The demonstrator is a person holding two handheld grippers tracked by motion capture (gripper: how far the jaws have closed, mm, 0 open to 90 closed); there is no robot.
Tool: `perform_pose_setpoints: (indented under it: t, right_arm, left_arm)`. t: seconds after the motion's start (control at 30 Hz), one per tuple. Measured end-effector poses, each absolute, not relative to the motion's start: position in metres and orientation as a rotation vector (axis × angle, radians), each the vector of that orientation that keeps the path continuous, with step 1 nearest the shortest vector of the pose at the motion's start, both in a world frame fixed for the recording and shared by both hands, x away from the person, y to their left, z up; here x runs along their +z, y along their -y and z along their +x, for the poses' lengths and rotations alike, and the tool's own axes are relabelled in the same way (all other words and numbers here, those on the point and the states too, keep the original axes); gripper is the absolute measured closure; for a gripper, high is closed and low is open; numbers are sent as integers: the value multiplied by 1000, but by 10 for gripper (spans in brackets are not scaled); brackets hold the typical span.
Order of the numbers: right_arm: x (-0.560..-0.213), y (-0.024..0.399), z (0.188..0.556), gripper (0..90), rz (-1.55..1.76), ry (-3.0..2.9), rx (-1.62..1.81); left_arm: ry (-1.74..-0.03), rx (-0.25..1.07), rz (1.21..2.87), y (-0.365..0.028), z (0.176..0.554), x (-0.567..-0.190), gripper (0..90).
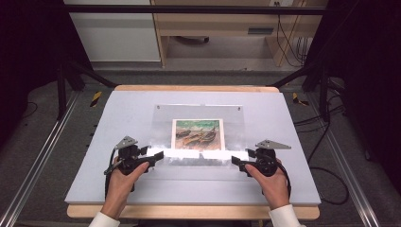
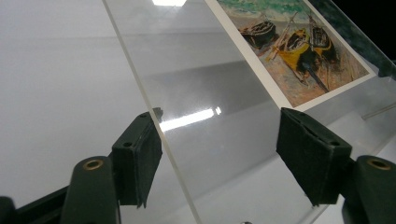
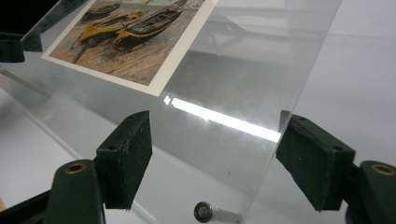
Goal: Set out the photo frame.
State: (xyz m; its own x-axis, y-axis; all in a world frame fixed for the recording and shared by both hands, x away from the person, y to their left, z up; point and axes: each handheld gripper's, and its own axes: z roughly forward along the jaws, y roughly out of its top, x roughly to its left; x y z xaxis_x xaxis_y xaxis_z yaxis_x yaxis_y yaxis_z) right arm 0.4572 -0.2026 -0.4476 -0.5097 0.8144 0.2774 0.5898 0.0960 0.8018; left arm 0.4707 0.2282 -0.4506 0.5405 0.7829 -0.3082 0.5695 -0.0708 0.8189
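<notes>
A clear acrylic sheet (image 1: 198, 113) lies on the white board, with a print of beached boats (image 1: 197, 134) at its middle. My left gripper (image 1: 160, 156) is at the sheet's near left corner and my right gripper (image 1: 235, 161) at its near right corner. In the left gripper view the jaws of the gripper (image 2: 219, 149) stand wide open, and the sheet (image 2: 196, 84) with its left edge runs between them, the print (image 2: 294, 46) beyond. The right gripper (image 3: 215, 149) is open too, astride the sheet (image 3: 252, 70) near the print (image 3: 130, 32). A small metal pin (image 3: 204, 212) shows under the sheet.
The white board (image 1: 118, 123) covers a wooden table (image 1: 189, 212), with bare margins left and right of the sheet. Metal rails (image 1: 42, 151) run along both sides. A cabinet and a wooden desk (image 1: 163, 38) stand behind, and cables (image 1: 326, 142) trail on the floor at right.
</notes>
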Motion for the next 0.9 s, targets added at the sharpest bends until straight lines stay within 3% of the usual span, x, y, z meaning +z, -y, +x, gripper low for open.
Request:
perform_pose_setpoints:
  t: [0.9]
  right_arm:
    - [-445,204,435,393,1365,-2093,1344]
  left_arm:
    - [-1105,338,1755,-229,448,-448,380]
